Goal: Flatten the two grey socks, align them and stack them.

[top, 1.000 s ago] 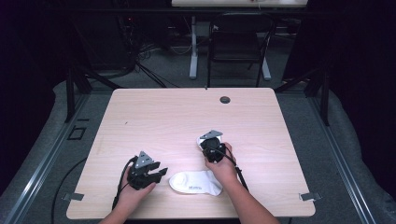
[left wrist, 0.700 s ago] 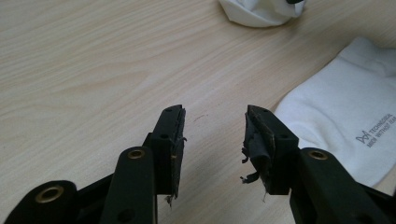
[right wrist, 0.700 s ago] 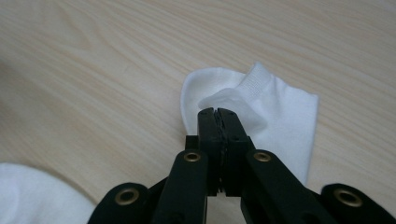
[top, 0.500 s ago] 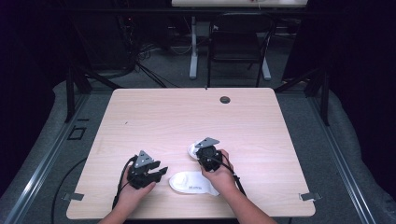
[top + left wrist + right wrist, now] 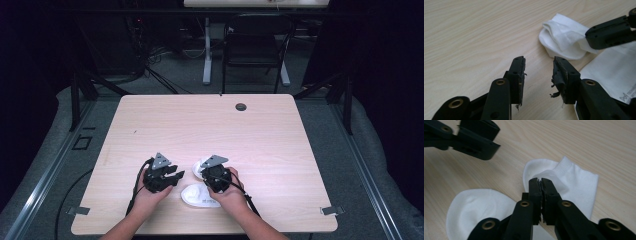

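Lying on the counter [image 5: 280, 135], the white sock [image 5: 571, 180] sits just beyond the right hand-held gripper [image 5: 540, 180], whose jaws look almost together and have just been opening. Beside it, the left hand-held gripper [image 5: 538, 65] stands released and empty, its jaws just closing.

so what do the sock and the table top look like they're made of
The white sock looks like soft knit fabric, probably cotton: matte, with fine ribbing at the cuff and limp folds. The table top looks like pale wood or wood-look laminate: long grain lines and a smooth, low-sheen face. Which of the two cannot be told.
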The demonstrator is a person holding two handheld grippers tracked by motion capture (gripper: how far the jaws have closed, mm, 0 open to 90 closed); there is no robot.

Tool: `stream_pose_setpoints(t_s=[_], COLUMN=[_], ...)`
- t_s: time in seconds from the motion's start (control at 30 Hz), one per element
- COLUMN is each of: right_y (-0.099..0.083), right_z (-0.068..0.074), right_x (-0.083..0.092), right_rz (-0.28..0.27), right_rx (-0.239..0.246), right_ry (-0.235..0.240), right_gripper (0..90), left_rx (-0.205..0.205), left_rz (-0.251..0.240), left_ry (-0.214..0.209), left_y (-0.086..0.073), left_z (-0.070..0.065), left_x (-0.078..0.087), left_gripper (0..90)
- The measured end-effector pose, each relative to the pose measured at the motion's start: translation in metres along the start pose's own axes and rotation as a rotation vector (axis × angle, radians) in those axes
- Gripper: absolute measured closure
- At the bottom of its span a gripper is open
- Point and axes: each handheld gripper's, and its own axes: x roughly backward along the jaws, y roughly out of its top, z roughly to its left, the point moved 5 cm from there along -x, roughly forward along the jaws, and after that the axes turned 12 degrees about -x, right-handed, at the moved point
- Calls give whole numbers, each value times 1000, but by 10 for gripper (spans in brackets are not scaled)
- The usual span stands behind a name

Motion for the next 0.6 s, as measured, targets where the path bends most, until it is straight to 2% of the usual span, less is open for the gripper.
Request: stream_pose_setpoints(t_s=[0.1,0.23,0.33,0.37,0.43,0.53,0.6], right_y=[2,4,2,1,-1,1,3], right_z=[2,-1,-3,-4,-6,-7,-7], right_x=[0,-9,-19,-22,-24,-24,-21], right_rz=[-5,15,50,60,69,45,44], right_rx=[43,34,30,32,31,-1,-25], right_ry=[-16,-15,-27,-34,-54,-43,-31], right_gripper=[729,641,627,641,727,845,866], left_rx=[7,15,17,19,18,19,18], left_rz=[-2,-10,-9,-9,-9,-8,-5], left_ry=[5,10,12,11,11,10,15], left_y=[3,8,8,8,8,8,8], left_z=[2,4,5,5,6,6,6], left_x=[-4,-5,-5,-5,-5,-6,-6], left_gripper=[611,611,611,611,611,611,611])
